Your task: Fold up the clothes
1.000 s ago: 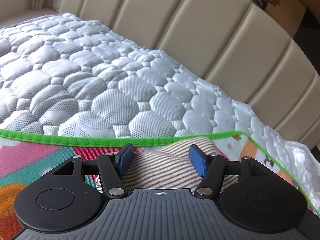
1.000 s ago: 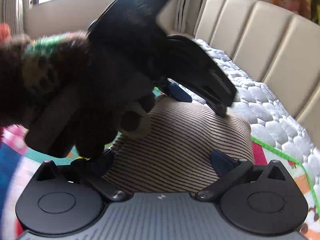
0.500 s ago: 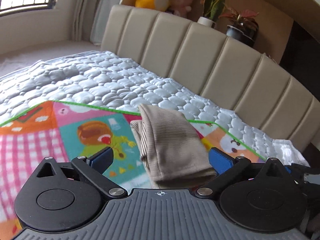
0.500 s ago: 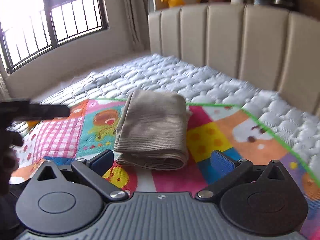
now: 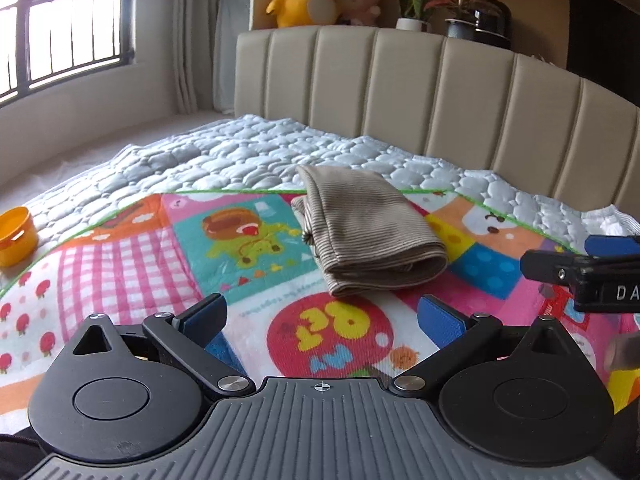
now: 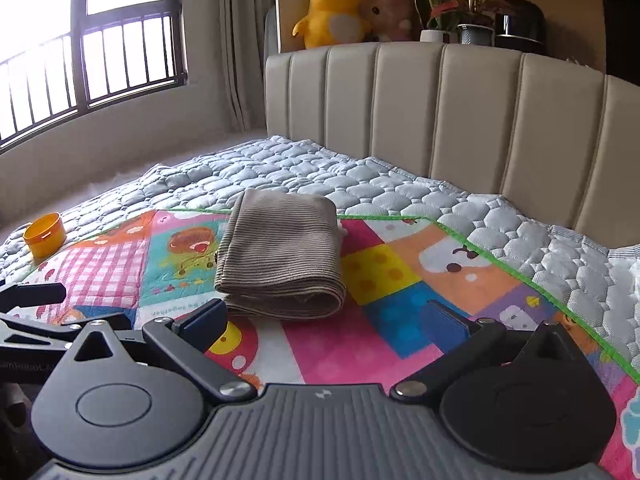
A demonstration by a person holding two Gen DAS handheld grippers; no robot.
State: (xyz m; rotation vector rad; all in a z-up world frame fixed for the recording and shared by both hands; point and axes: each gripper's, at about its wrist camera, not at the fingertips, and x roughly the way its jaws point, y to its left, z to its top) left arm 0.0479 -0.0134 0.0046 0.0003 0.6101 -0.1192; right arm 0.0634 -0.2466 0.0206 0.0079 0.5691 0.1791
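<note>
Left wrist: one folded garment (image 5: pixel 370 236), two grippers (image 5: pixel 320 322)

Ahead of the matt black plastic left gripper (image 5: pixel 322 316) lies a ribbed knit garment (image 5: pixel 370 236) — soft cloth — on a smooth printed mat (image 5: pixel 132 264) and quilted bedcover (image 5: pixel 240 156).

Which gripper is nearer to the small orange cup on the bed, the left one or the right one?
Left. The left gripper is on the side of the orange cup; the right gripper is farther over, beyond the folded striped garment.

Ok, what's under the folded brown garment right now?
The folded garment lies on the colorful play mat, its far edge reaching the quilted mattress cover. Anything beneath it is hidden.
</note>
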